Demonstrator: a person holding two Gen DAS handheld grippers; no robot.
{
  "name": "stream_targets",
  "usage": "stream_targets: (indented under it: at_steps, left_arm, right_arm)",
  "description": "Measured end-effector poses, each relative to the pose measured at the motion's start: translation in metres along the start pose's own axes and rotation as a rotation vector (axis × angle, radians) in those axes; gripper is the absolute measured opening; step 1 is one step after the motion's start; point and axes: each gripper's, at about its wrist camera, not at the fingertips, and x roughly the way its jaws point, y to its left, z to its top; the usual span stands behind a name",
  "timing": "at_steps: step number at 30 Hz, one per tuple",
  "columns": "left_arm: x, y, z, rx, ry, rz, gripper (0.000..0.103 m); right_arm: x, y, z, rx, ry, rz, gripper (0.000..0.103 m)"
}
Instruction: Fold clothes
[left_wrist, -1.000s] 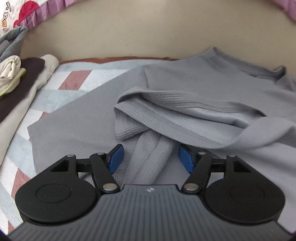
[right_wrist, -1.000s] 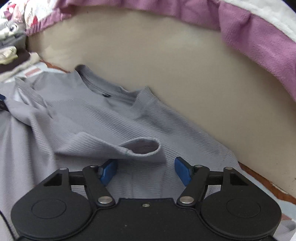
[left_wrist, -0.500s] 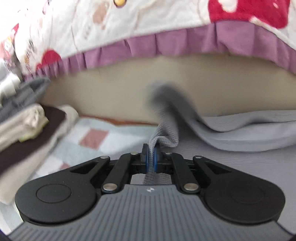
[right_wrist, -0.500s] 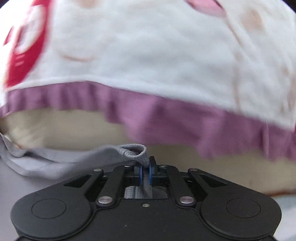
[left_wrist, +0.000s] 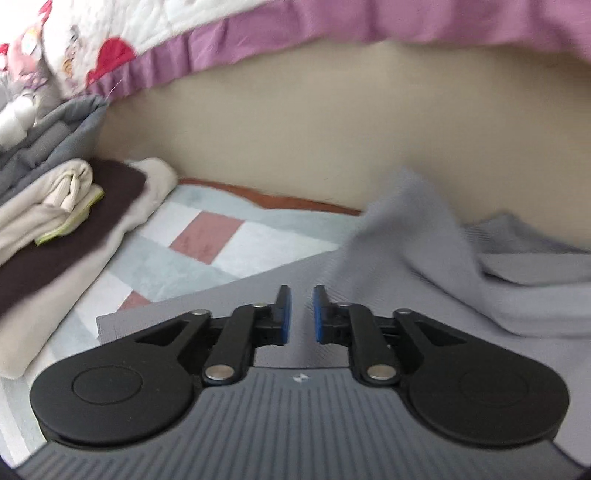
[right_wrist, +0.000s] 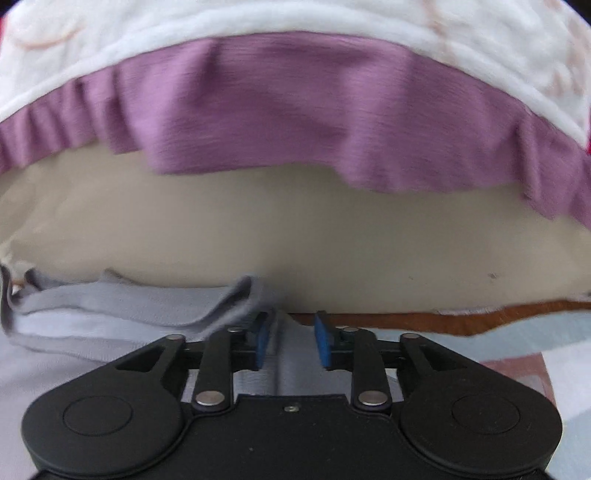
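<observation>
Lying rumpled, grey shirt (left_wrist: 424, 266) (hem flat), quilt (left_wrist: 192, 258) beside

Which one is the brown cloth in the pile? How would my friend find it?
Look at the quilt with pink and white squares, then at the pile of folded clothes on its left edge. The brown cloth is the flat dark layer between cream ones, the only dark piece there.
</observation>
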Motion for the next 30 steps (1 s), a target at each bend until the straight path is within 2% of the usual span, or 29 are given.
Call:
stream_targets:
  at_steps: [2, 3, 6, 8, 10, 11, 12, 14, 15, 18, 19, 21, 23, 26, 29, 30]
  left_arm:
    - [-0.016, -0.001, -0.012, 0.03, 0.0, -0.017, 0.042]
    - [-0.023, 0.0, -0.018, 0.035, 0.012, -0.036, 0.045]
    - [-0.039, 0.006, -0.035, 0.029, 0.073, -0.091, 0.045]
    - [-0.051, 0.015, -0.045, 0.003, 0.112, -0.097, 0.045]
    - [-0.059, 0.028, -0.056, -0.042, 0.179, -0.111, 0.046]
    - [-0.061, 0.034, -0.062, -0.067, 0.222, -0.132, 0.049]
    - [-0.063, 0.041, -0.069, -0.093, 0.265, -0.153, 0.052]
    - [-0.068, 0.047, -0.084, -0.097, 0.334, -0.164, 0.052]
    - [-0.072, 0.048, -0.091, -0.078, 0.357, -0.146, 0.052]
    - [-0.086, 0.05, -0.107, -0.025, 0.352, -0.141, 0.052]
    - [-0.09, 0.052, -0.112, -0.024, 0.339, -0.151, 0.052]
    - [-0.094, 0.064, -0.12, -0.136, 0.322, -0.263, 0.053]
    - [-0.091, 0.074, -0.124, -0.254, 0.333, -0.335, 0.053]
    - [-0.082, 0.084, -0.134, -0.366, 0.362, -0.386, 0.05]
    - [-0.079, 0.09, -0.142, -0.398, 0.324, -0.382, 0.033]
    - [-0.077, 0.093, -0.144, -0.413, 0.311, -0.395, 0.029]
  right_arm:
    - [0.001, -0.008, 0.002, 0.074, 0.022, 0.033, 0.037]
    - [0.002, -0.012, 0.002, 0.119, 0.035, 0.058, 0.037]
    - [0.003, -0.024, 0.001, 0.247, 0.08, 0.138, 0.037]
    - [0.001, -0.03, 0.0, 0.352, 0.134, 0.21, 0.038]
    - [-0.002, -0.036, -0.002, 0.462, 0.192, 0.286, 0.04]
    - [-0.003, -0.04, -0.002, 0.516, 0.222, 0.324, 0.044]
    - [-0.006, -0.043, -0.01, 0.585, 0.297, 0.386, 0.055]
    - [-0.015, -0.049, -0.03, 0.732, 0.484, 0.528, 0.055]
    - [-0.024, -0.051, -0.041, 0.785, 0.538, 0.591, 0.055]
    - [-0.059, -0.063, -0.051, 0.944, 0.585, 0.734, 0.056]
    - [-0.07, -0.069, -0.048, 0.993, 0.579, 0.793, 0.062]
    - [-0.097, -0.078, -0.044, 0.97, 0.582, 0.867, 0.063]
    - [-0.133, -0.105, -0.045, 0.868, 0.49, 0.838, 0.065]
    - [-0.166, -0.131, -0.071, 0.759, 0.343, 0.684, 0.066]
    - [-0.179, -0.133, -0.118, 0.729, 0.258, 0.623, 0.066]
    - [-0.181, -0.136, -0.132, 0.717, 0.256, 0.597, 0.064]
